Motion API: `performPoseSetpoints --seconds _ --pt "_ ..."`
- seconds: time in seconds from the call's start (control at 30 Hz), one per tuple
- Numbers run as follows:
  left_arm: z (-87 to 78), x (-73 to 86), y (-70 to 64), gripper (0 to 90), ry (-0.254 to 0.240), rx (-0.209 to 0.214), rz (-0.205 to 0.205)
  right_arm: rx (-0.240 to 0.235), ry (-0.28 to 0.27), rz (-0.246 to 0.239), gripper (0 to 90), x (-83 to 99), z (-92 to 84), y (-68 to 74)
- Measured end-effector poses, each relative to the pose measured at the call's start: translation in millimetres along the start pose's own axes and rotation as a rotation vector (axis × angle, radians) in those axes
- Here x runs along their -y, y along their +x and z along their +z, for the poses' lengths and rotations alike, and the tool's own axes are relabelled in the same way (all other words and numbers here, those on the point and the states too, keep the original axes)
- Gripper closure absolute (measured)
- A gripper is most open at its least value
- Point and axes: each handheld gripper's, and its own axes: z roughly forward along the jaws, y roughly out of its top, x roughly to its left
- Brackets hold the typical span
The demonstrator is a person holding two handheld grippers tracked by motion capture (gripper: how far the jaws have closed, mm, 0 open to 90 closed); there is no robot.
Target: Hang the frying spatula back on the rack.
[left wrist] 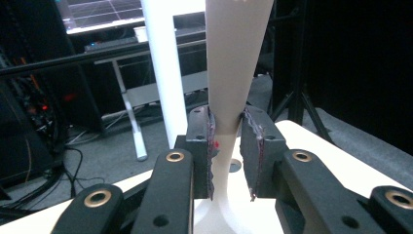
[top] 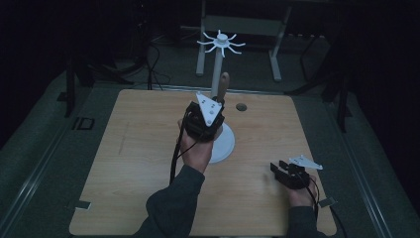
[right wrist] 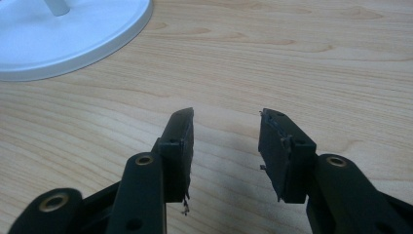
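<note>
I read "ID" on the floor (top: 82, 123) left of the desk (top: 148, 148); nothing else is legible.

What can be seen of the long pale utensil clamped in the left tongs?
The utensil handle is pale, smooth and matt; whether wood or plastic cannot be told. It is wide at the top, narrows to a thin neck where the left tongs are shut on it, then flares again below. It stands nearly upright, its rounded tip showing above the tongs in the high view, just beside the white stand's pole. Whether it touches the pole cannot be told. Its lower end is hidden.
</note>
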Motion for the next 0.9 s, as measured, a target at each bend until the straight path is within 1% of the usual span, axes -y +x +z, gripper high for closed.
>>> performPoseSetpoints --seconds 0.13,0.47,0.9 --pt "0.8 -5.0 -0.6 75.0 -0.001 -0.023 -0.001 0.0 0.001 -0.001 56.5 0.0 0.1 0.0" --pt "3.7 -15.0 0.1 75.0 0.003 -0.059 -0.007 0.0 0.002 -0.003 56.4 0.0 0.2 0.1" --pt "8.6 -16.6 0.1 74.9 0.023 -0.106 -0.008 -0.002 0.002 -0.005 56.2 0.1 0.3 0.1"
